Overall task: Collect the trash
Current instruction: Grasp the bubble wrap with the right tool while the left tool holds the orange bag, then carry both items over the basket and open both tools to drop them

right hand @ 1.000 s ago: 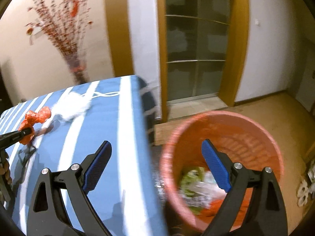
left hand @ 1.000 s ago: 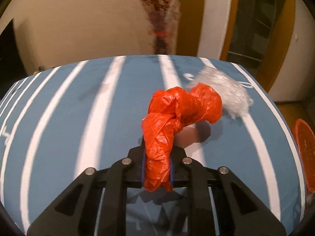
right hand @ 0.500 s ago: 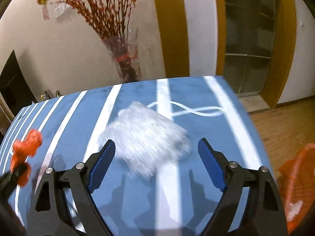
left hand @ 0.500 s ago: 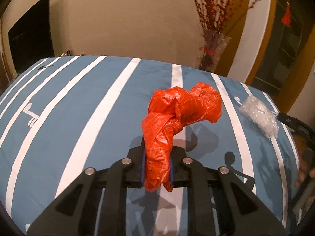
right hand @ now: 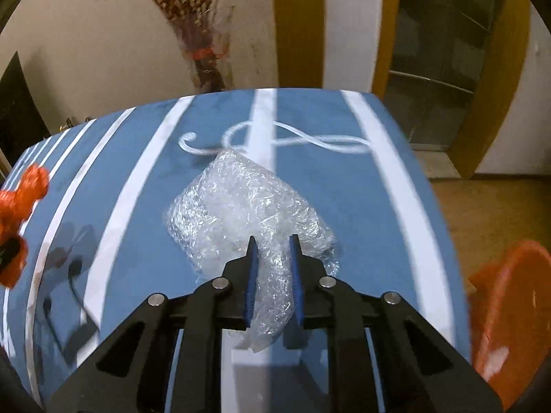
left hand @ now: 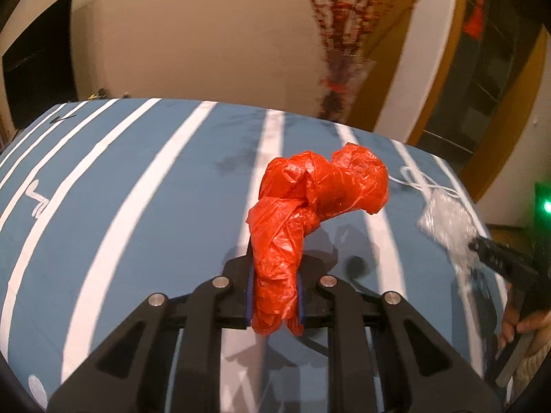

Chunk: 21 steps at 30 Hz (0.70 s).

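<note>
- Here the left tool (left hand: 274, 296) is clamped on a crumpled red bag (left hand: 310, 206), holding it up above the blue, white-striped worktop (left hand: 155, 189).
- The right tool (right hand: 273, 275) has its fingers drawn in on a tail of the bubble wrap (right hand: 241, 206); the bulk of the wrap rests on the worktop near its right edge.
- An orange bin (right hand: 509, 327) stands beyond that edge, on the floor.

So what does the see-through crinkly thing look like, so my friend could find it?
Find the blue table with white stripes. Near its right end, by a white squiggle, lies the bubble wrap, pinched by the right gripper. It is clear and bumpy, unlike the orange bag.
</note>
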{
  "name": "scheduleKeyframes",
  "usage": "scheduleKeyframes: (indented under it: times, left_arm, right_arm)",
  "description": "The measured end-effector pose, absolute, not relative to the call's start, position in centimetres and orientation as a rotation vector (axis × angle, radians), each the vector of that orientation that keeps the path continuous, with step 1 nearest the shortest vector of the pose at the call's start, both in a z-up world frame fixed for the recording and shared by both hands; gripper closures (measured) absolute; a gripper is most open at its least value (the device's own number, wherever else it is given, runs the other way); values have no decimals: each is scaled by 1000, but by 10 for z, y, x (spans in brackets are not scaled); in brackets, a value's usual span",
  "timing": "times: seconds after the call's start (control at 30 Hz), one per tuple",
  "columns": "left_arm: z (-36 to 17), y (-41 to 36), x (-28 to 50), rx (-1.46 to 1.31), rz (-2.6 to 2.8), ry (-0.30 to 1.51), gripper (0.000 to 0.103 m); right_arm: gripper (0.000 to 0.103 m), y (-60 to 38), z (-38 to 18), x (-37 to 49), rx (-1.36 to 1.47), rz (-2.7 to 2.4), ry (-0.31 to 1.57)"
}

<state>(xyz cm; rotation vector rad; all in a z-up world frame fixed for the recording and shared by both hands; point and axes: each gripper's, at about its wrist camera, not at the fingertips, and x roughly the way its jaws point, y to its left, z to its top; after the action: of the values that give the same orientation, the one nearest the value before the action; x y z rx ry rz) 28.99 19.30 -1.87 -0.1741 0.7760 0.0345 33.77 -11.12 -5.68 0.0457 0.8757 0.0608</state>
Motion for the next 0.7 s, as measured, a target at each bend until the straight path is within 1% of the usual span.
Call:
scheduleKeyframes:
  times: [0.27,0.4,0.7]
  left_arm:
    - [10,118,261,-124,-102,750,84]
    - [23,68,246,-93,-192,741,84]
    - [34,-39,221,-41,-372,754,84]
  right_arm:
    - [89,-197,-3,238,157,-39,722]
    - [89,-235,19,200,188,-96,662]
    - [89,-305,36,143,240,-247,584]
